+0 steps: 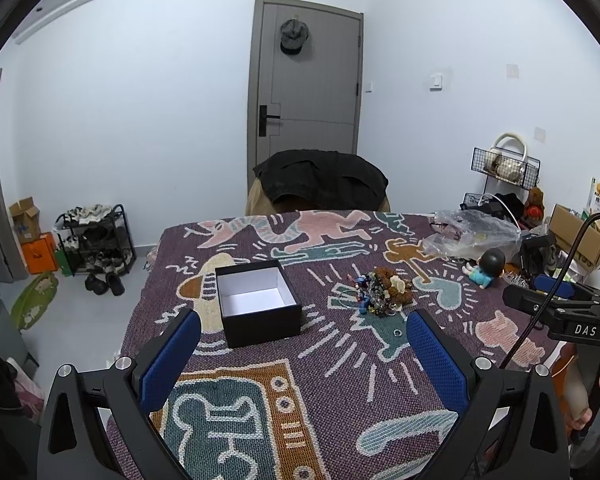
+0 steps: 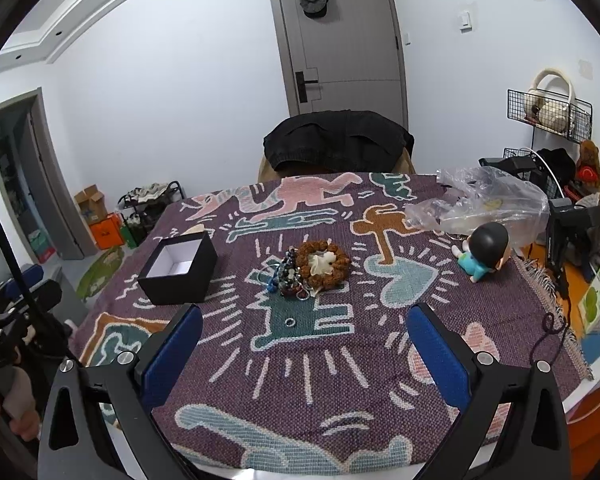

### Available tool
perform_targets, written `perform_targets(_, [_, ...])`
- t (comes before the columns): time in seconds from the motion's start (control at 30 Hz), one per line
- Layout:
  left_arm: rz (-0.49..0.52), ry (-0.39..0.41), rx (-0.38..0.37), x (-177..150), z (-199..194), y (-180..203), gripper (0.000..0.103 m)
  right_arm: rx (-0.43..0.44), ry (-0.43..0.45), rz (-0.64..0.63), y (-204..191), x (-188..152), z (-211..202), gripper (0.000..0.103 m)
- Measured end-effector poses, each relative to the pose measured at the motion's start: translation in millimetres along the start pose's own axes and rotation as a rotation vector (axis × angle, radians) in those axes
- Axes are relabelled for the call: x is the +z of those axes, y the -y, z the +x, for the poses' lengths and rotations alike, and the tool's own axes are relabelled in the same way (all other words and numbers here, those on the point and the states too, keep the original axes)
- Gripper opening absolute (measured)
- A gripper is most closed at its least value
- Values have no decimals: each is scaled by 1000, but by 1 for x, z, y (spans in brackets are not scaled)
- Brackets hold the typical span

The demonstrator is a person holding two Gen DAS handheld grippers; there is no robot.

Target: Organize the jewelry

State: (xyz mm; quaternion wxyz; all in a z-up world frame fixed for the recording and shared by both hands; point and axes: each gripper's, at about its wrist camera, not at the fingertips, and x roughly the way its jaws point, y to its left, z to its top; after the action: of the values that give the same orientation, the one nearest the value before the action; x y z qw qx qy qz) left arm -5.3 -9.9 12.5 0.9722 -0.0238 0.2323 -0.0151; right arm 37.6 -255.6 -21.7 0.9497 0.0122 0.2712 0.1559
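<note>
A pile of jewelry (image 1: 382, 290) (image 2: 308, 270), with a brown bead bracelet and darker bead strings, lies mid-table on the patterned cloth. A small silver ring (image 1: 397, 333) (image 2: 290, 323) lies apart, nearer to me. Left of the pile stands an open black box (image 1: 258, 302) (image 2: 178, 272) with a white, empty inside. My left gripper (image 1: 303, 354) hovers open above the near part of the table, box ahead-left and pile ahead-right. Low over the near edge, my right gripper (image 2: 303, 350) is open too, with the pile straight ahead. Nothing sits between either pair of fingers.
A crumpled clear plastic bag (image 2: 480, 204) (image 1: 472, 238) and a small black-haired figurine (image 2: 484, 254) (image 1: 486, 268) sit at the back right. A chair with a dark jacket (image 1: 320, 180) stands behind the table. Boxes, wire racks and cables crowd the right side.
</note>
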Motion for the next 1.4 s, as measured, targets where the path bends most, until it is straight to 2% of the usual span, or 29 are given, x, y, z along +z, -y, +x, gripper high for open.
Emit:
perform_targets(0.77, [15,-15,-23,-4,13,8,103,-9,0,15,2,-3,5,103])
perform_targets(1.0, [5,-25,-63,-7,24,14,102,4,-1,42,11,-1,12,103])
perform_targets(1.1, [6,-28,-79,-8,30,18,98,11,-5,52,16,0,16,103])
perform_targets(1.23, [3,-52,-119,-6,44,25,86,22,-23,77,26,3,25,99])
perform_targets(1.3, [4,-69,-139,-5,52,29,81,15,-35,90,32,4,30,89])
perform_targets(1.4, [0,-100,-174,-5,70,37,76,26,-57,121,44,4,38,81])
